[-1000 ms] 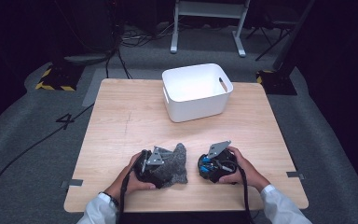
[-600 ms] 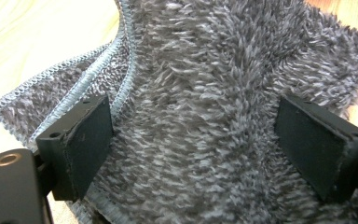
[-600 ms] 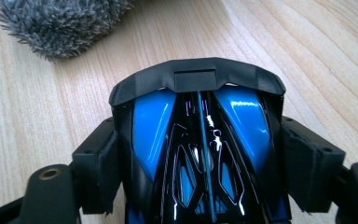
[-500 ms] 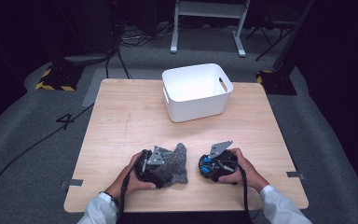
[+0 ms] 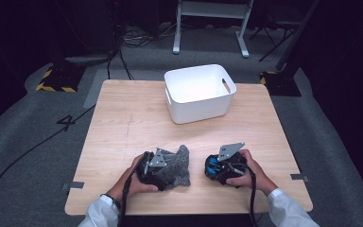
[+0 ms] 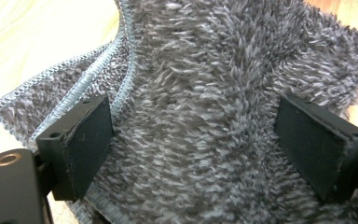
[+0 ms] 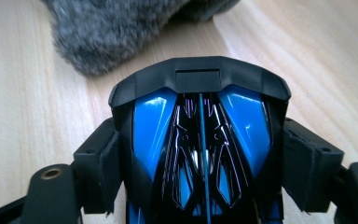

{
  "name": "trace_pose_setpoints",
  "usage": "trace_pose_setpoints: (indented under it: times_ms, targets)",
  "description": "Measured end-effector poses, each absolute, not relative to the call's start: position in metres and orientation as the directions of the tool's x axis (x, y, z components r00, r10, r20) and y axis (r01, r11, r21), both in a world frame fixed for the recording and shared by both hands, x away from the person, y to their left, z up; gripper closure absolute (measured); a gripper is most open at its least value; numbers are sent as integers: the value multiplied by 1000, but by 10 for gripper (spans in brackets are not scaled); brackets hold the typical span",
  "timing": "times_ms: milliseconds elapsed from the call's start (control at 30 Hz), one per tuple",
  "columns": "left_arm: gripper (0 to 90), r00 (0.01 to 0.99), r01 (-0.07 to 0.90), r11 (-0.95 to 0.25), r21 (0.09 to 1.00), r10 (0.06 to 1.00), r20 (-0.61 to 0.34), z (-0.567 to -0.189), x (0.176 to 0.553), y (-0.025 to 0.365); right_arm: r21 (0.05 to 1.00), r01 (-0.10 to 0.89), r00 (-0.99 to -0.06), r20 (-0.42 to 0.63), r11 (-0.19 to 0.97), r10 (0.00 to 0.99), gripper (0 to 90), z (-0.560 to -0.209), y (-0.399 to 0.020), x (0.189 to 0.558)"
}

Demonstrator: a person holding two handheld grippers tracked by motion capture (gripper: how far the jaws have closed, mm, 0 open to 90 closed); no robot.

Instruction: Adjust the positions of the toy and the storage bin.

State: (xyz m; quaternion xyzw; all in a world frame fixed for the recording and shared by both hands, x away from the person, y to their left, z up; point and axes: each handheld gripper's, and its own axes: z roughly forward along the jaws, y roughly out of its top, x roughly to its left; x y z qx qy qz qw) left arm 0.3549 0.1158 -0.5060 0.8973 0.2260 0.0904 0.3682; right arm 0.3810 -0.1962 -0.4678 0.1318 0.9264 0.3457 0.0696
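**Two hand-held grippers at the near edge of the table, one over a cloth, one closed on a toy car**

On the left side of the light wooden table (image 5: 123, 118), near its front edge, the left gripper (image 5: 153, 168) lies low over a grey fluffy cloth with a stitched pale-blue hem (image 5: 177, 165). In the left gripper view the two black jaws stand wide apart. The cloth (image 6: 200, 116) fills the space between them and spreads out past both, but the pads do not squeeze it; the left pad (image 6: 81, 140) only touches the folded hem, and the right one sits at the edge of the pile. So this tool is open and has hold of nothing.

To the right, just beside the cloth but apart from it, the right gripper (image 5: 220, 168) rests in the person's right hand (image 5: 250, 172). Its jaws have just been closing, and a glossy blue and black plastic toy car (image 7: 200, 135) is between them. In the right gripper view both pads press against the car's sides, so the tool is closed on it. The car sits low over the wood, with its black end pointing toward the cloth (image 7: 116, 32).

Farther back, well apart from both hands, a white rectangular plastic bin with handle slots (image 5: 198, 111) stands upright on the table.
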Motion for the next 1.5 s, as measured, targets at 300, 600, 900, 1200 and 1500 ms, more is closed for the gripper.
trace_pose_setpoints:
  times_ms: [300,600,900,1200,1500]
  targets:
    - [125,882,339,-626,702,472,-5,-506,355,116,747,180,-947,-43,640,317,254,-445,-217,378]
    - [124,881,340,-625,702,472,-6,-506,355,116,798,151,-943,-60,584,326,254,-431,-227,372]
    - [130,872,360,-644,675,489,3,-500,354,112,835,109,-948,-76,539,309,254,-420,-226,363]
    - [161,880,328,-618,714,475,8,-480,350,100,839,101,-950,-78,534,302,254,-422,-229,362]
    - [265,836,415,-646,640,549,12,-490,365,84,852,78,-956,-82,517,280,255,-421,-230,358]
